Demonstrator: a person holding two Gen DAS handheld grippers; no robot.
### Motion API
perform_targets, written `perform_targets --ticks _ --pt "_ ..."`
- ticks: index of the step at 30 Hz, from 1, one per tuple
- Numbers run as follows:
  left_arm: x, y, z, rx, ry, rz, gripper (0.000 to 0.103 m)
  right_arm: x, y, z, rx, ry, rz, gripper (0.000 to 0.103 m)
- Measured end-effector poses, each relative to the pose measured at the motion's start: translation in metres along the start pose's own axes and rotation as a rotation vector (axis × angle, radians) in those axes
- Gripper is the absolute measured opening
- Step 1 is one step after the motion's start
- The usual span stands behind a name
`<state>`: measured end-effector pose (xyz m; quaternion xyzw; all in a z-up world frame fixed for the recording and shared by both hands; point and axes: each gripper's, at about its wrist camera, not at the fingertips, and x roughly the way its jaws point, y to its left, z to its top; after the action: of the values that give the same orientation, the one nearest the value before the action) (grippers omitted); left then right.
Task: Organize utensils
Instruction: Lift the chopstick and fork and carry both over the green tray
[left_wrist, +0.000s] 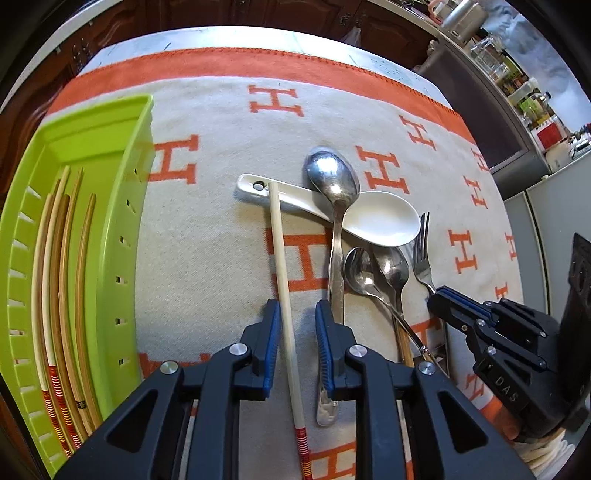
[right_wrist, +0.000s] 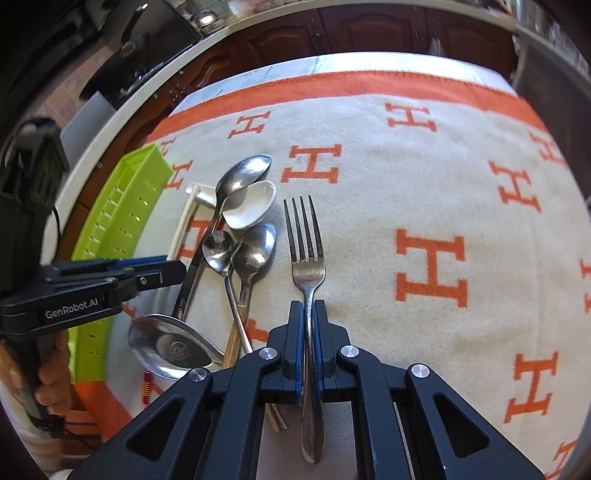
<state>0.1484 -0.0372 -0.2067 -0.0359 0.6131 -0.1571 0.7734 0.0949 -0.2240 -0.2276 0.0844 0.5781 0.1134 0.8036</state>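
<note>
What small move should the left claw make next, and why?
Probably close the left claw on the chopstick: it lies between the open blue pads, not yet gripped. The green tray already holds other chopsticks.

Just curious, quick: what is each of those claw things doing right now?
Left gripper: open, its fingers on either side of a chopstick, not clamping it.
Right gripper: closed on the fork handle.
</note>
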Motion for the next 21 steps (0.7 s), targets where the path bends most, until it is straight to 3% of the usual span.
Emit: perform_targets --ticks 1,3,5,11,21 --pt "0.0 -0.001 -0.001 0.007 -0.005 0.007 0.017 0.0 0.005 -0.001 -0.028 -0.009 -0.027 0.005" --pt "0.001 -0.004 -0.002 0.017 -0.019 0.019 0.004 0.001 0.01 -0.003 -0.053 -0.024 -0.055 0.005" --pt "0.002 -0.002 -0.004 -0.008 -0.032 -0.005 0.003 0.0 0.009 -0.004 -0.033 -0.038 -0.056 0.004" --pt "-0.011 0.001 -0.012 -0.035 -0.061 -0.057 0.003 -0.012 -0.014 -0.005 0.121 -0.022 0.064 0.004" --pt "-0.062 0.012 -0.03 -0.067 -0.133 -0.118 0.003 -0.052 -0.008 -0.017 0.176 -0.065 0.193 0.004"
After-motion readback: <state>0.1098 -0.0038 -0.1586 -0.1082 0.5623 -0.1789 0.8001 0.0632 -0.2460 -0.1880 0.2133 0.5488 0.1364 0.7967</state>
